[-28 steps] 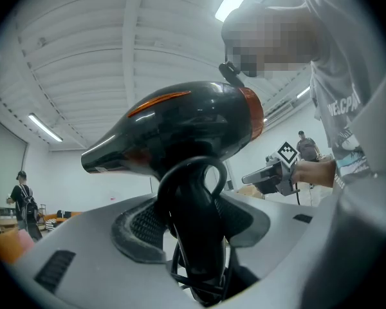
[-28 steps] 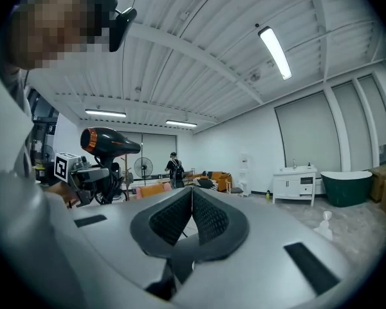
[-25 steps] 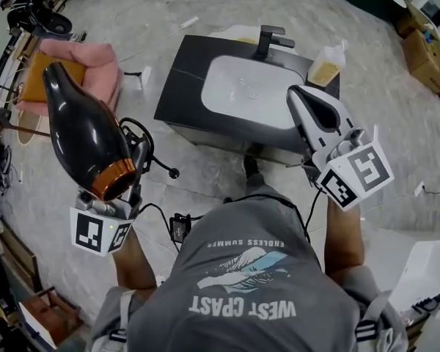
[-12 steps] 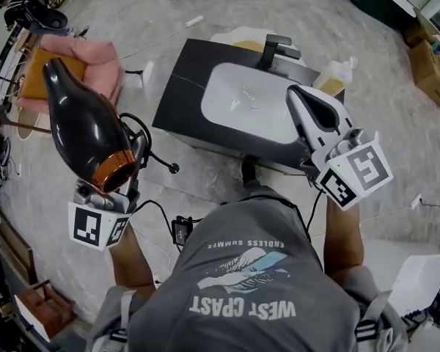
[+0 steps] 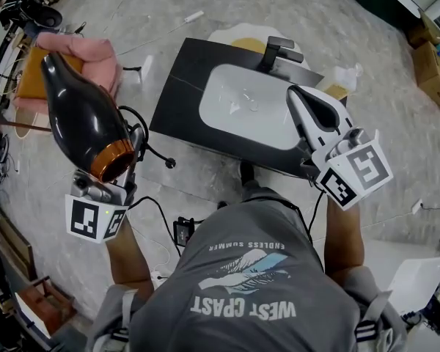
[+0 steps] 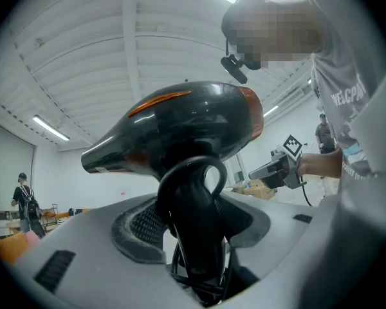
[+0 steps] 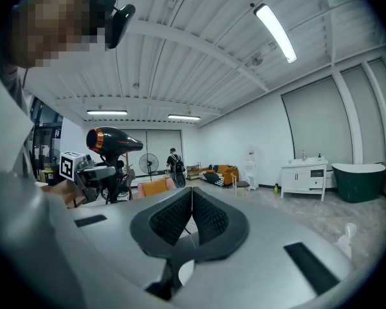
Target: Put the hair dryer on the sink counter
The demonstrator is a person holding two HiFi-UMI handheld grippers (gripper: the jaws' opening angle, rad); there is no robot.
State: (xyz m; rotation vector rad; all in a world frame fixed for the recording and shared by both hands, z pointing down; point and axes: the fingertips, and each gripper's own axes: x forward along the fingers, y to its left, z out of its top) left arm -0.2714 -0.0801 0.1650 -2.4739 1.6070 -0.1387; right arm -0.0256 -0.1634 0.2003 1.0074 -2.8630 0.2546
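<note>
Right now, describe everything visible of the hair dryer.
The hair dryer is glossy black and looks like plastic, with a copper-orange band at its rear end and a tapering nozzle pointing away from the person. The left gripper is shut on its black handle and holds it in the air over the floor, left of the sink counter and apart from it. Its black cord loops by the handle and dangles.
</note>
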